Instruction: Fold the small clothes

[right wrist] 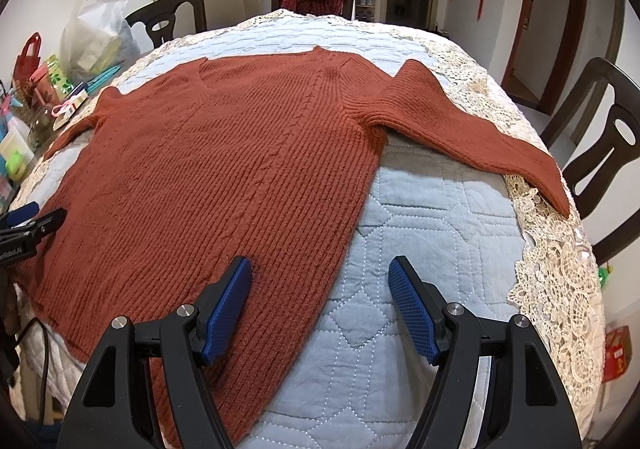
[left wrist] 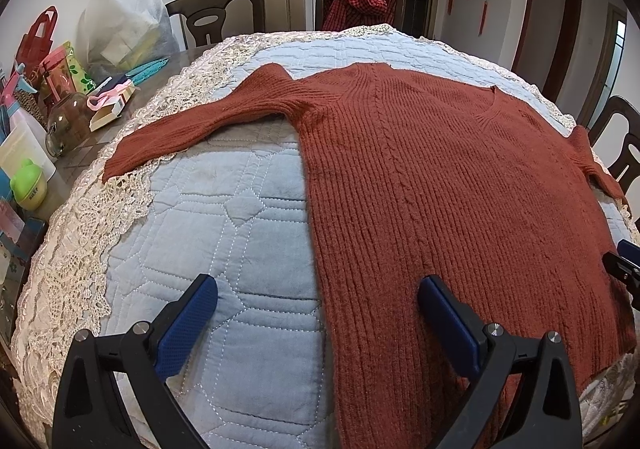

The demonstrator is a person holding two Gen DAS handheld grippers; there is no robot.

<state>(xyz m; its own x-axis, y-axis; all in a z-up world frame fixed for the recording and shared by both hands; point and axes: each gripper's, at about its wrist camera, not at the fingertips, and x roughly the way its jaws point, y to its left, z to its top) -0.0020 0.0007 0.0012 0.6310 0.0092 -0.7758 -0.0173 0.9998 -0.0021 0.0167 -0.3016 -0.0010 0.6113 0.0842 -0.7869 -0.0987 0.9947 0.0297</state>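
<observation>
Your left gripper (left wrist: 318, 299) stood wide open with nothing between its 2 blue pads (left wrist: 188, 323), and it hovered low over the near edge of the work surface. The rust-red knit sweater (left wrist: 420, 189) lay flat and spread out ahead of it, front up with the V-neck at the far side. Its left side seam ran straight out in front of the gap, so your right-hand finger sat over the knit while the left-hand finger sat over the bare blue quilted cover (left wrist: 224, 217). The left sleeve (left wrist: 192, 125) stretched away ahead and to the left of that claw, its cuff reaching onto the lace trim (left wrist: 76, 261) at the cover's edge.

Your right gripper (right wrist: 320, 299) was also spread well apart and held nothing. From its own camera, the sweater body (right wrist: 224, 177) lay ahead and to the left, with the hem corner passing under the left-hand pad (right wrist: 228, 309); the right-hand pad was over bare quilt. The right sleeve (right wrist: 472, 133) ran out ahead and to the right, and its cuff hung past the lace edge toward a dark wooden chair (right wrist: 612, 141).

Each claw showed at the far side of the other's view, low beside the hem.

Further ahead of both claws, beyond the neckline, a red checked garment (left wrist: 360, 3) was draped over a chair back. Well off to the left of your left claw sat a white plastic bag (left wrist: 124, 17), a glass jar (left wrist: 68, 121) and a small green bottle (left wrist: 28, 185).
</observation>
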